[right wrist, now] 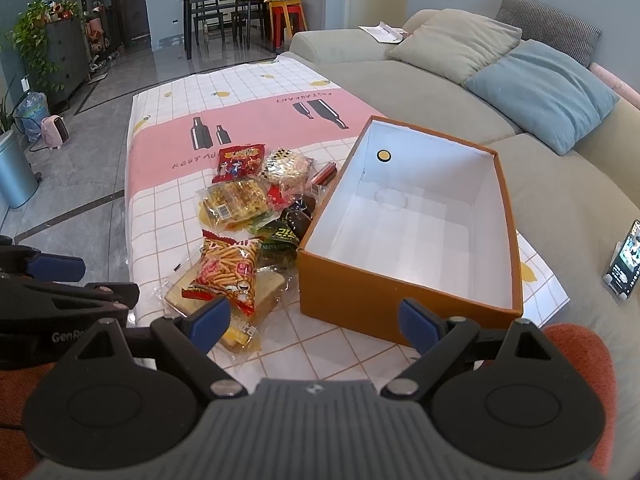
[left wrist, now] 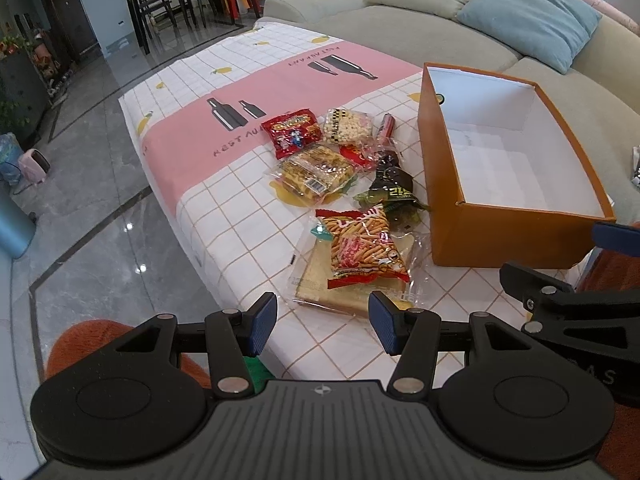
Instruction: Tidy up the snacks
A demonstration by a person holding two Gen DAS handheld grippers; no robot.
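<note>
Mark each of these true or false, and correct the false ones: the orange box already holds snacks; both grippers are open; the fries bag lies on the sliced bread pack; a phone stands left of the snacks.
1. The orange box already holds snacks. False: it is empty, its white inside bare.
2. The left gripper and right gripper are open. True.
3. The fries bag lies on the sliced bread pack. True.
4. A phone stands left of the snacks. False: it stands right of the box.
</note>
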